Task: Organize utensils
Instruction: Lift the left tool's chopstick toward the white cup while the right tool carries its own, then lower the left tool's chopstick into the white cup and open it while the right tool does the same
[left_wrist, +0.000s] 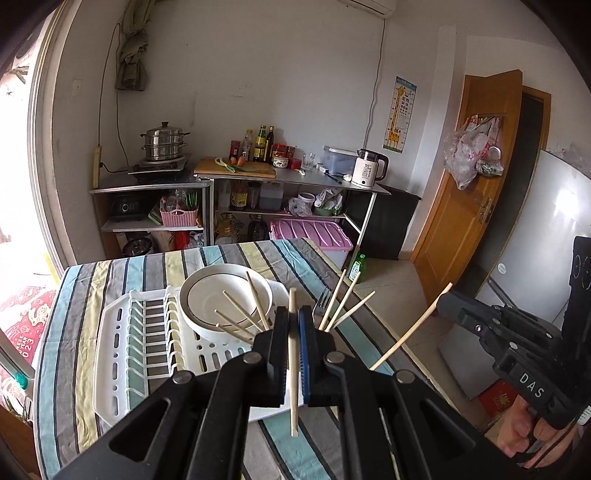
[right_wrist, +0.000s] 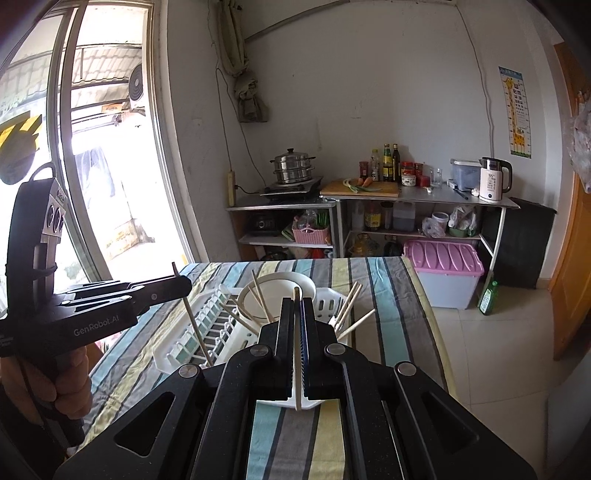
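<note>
Wooden chopstick (left_wrist: 293, 369) is pinched in the left claw (left_wrist: 293, 325); another chopstick (right_wrist: 296, 354) is clamped in the right claw (right_wrist: 296, 314).

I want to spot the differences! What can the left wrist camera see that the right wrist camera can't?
Only the left wrist view shows the open wooden door with plastic bags hanging on it, and the red mat on the floor.

Only the right wrist view shows the big window and what is outside it.

Both show the white dish rack, the white bowl with chopsticks, the fork, the steamer pot and kettle. Each gripper, left and right, is shut on one chopstick.
</note>
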